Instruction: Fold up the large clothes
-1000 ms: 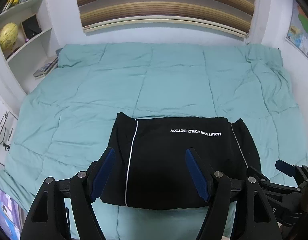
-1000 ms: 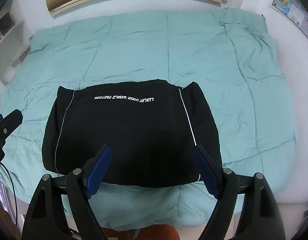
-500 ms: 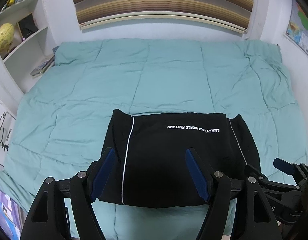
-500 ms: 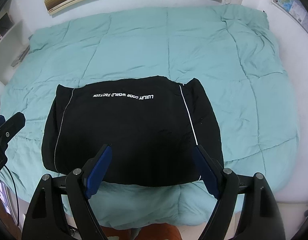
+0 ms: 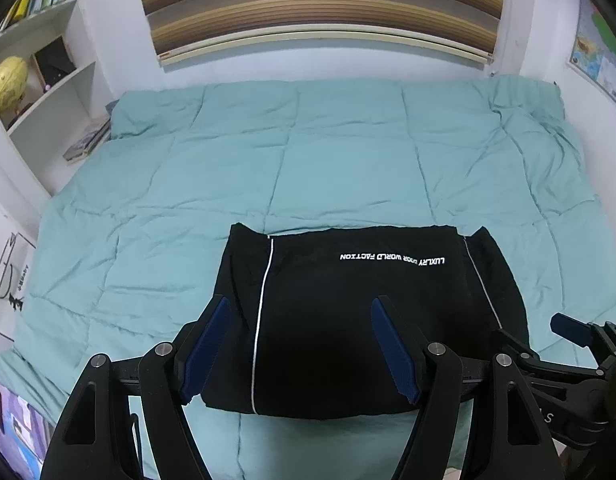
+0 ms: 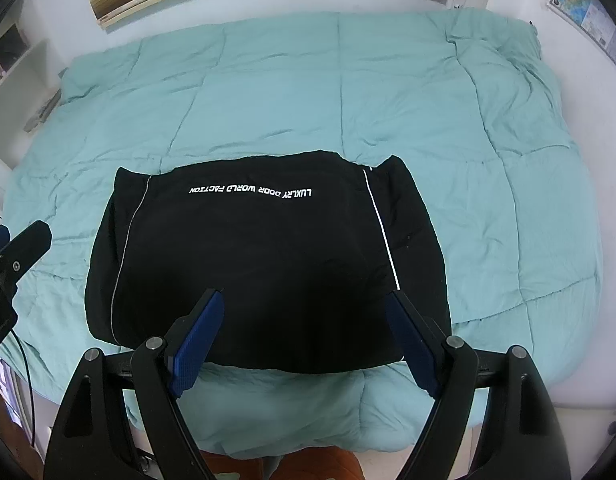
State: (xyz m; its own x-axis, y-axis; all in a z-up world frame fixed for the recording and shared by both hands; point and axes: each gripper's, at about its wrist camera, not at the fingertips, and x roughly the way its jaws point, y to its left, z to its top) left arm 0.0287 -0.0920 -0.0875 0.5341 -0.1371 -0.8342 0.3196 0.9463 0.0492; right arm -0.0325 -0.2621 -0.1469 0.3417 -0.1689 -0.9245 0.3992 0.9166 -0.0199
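Lying flat near the front edge of the quilted teal bedspread (image 5: 348, 160), the folded black garment (image 5: 348, 320) forms a neat rectangle, with a thin white stripe down each side and white lettering near its far edge. The left gripper (image 5: 301, 346) and right gripper (image 6: 303, 340) both hover above it, blue-padded jaws spread, pinching nothing. The garment's front corners sit behind the fingers, so its near hem is partly hidden. What kind of garment it is cannot be made out.

folded garment (image 5: 360, 320) on quilt (image 5: 328, 160), shelves (image 5: 39, 80) left
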